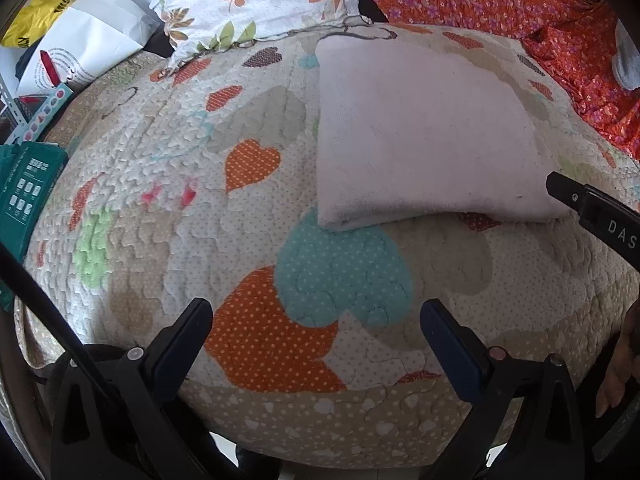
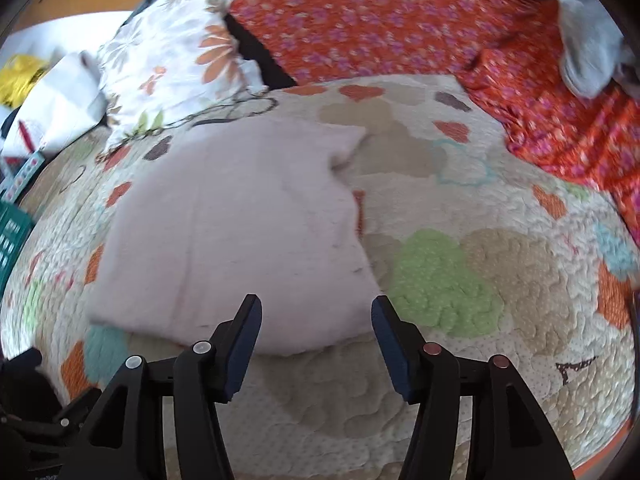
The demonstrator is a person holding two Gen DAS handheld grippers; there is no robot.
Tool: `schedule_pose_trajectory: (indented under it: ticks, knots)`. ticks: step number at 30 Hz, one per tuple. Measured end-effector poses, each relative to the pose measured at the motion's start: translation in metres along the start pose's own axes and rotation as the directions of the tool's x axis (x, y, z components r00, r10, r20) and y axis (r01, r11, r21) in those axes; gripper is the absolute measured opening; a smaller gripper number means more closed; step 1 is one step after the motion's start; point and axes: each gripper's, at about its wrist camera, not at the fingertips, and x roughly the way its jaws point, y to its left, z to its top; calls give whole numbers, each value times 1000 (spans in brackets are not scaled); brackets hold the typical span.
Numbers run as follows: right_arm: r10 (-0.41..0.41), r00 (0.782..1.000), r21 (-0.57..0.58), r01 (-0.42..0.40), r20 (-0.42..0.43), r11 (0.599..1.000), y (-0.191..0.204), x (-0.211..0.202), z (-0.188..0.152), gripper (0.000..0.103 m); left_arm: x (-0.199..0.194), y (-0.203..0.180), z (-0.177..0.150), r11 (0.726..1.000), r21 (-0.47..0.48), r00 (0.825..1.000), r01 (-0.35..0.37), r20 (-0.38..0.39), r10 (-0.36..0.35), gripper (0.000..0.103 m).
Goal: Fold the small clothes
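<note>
The pink cloth [image 1: 424, 136] lies folded on the quilt [image 1: 168, 184], apparently finished though the right view is blurred, and my left gripper [image 1: 316, 340] and right gripper [image 2: 316, 332] are both spread and empty.

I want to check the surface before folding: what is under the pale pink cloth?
The pale pink cloth lies on the heart-patterned quilt, visible all around it. The quilt directly beneath it is covered.

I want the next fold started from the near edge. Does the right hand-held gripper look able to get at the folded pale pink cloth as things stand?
Probably yes: the right hand-held gripper is open just before the folded pale pink cloth, with nothing between them.
</note>
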Motion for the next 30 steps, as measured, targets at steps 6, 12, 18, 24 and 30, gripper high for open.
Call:
schedule_pose_trajectory:
  ticks: [6,12,18,24,30]
  knots:
    - [-34,999,52,35,-12,998,-12,10,1,62,23,-8,0,1000,-2,998,21,-63,-21,103]
    - [-54,998,77,55,-22,996,-18,18,4,64,32,-5,-1,998,-29,996,58,-68,-60,103]
    - [-55,998,73,56,-15,996,-17,19,5,65,38,1,0,994,-68,993,88,-75,-93,103]
    - [-56,998,70,57,-12,996,-17,18,4,66,39,4,0,986,-114,989,119,-78,-128,103]
    - [-80,997,43,80,8,996,-12,15,4,66,26,4,-1,984,-133,991,115,-52,-122,103]
